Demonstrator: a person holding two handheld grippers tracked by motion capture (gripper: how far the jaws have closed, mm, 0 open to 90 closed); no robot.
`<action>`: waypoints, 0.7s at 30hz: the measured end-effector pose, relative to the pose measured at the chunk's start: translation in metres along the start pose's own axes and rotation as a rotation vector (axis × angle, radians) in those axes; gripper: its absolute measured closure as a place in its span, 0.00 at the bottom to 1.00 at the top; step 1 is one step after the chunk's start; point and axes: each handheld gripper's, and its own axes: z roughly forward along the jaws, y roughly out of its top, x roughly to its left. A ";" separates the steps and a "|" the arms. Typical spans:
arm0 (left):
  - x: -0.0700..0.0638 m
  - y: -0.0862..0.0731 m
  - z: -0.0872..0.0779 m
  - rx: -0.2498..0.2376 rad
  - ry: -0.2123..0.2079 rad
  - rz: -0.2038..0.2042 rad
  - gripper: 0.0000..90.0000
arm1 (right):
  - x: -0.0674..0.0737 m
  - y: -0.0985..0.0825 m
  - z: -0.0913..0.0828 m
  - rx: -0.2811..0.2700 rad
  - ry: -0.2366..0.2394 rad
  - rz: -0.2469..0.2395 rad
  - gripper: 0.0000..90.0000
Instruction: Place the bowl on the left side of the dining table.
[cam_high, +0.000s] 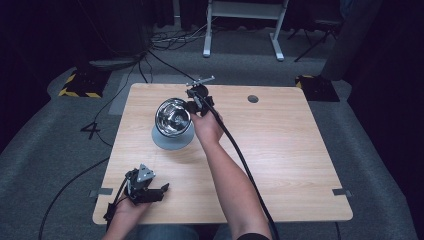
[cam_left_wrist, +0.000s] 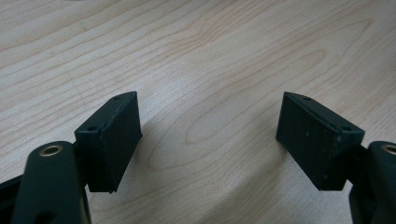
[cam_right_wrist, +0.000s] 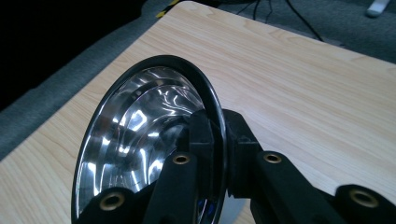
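Observation:
A shiny metal bowl (cam_high: 172, 117) is held tilted on its side over a flat grey disc (cam_high: 169, 141) on the wooden table (cam_high: 280, 150). My right gripper (cam_high: 192, 106) is shut on the bowl's dark rim, one jaw inside and one outside. In the right gripper view the bowl (cam_right_wrist: 140, 126) reflects light, my right gripper (cam_right_wrist: 217, 121) pinches its rim, and a sliver of the grey disc (cam_right_wrist: 236, 212) shows beneath. My left gripper (cam_high: 162, 192) rests near the table's front left edge. In its own view, my left gripper (cam_left_wrist: 208, 126) is open over bare wood.
A round cable hole (cam_high: 253, 98) sits near the table's far edge. The right gripper's black cable (cam_high: 240, 155) trails along the forearm. Beyond the table are floor cables (cam_high: 150, 65), white desk legs (cam_high: 207, 30) and yellow-black striped blocks (cam_high: 80, 85).

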 end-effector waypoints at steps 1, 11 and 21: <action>0.000 0.000 0.000 0.002 -0.001 -0.001 0.25 | 0.000 0.000 0.002 -0.001 0.008 -0.005 0.93; 0.000 0.001 0.001 0.003 -0.004 0.001 0.25 | 0.006 -0.003 0.032 0.038 0.019 0.032 0.93; 0.000 0.001 0.001 0.000 -0.003 0.000 0.24 | 0.008 -0.009 0.053 0.066 0.026 0.026 0.93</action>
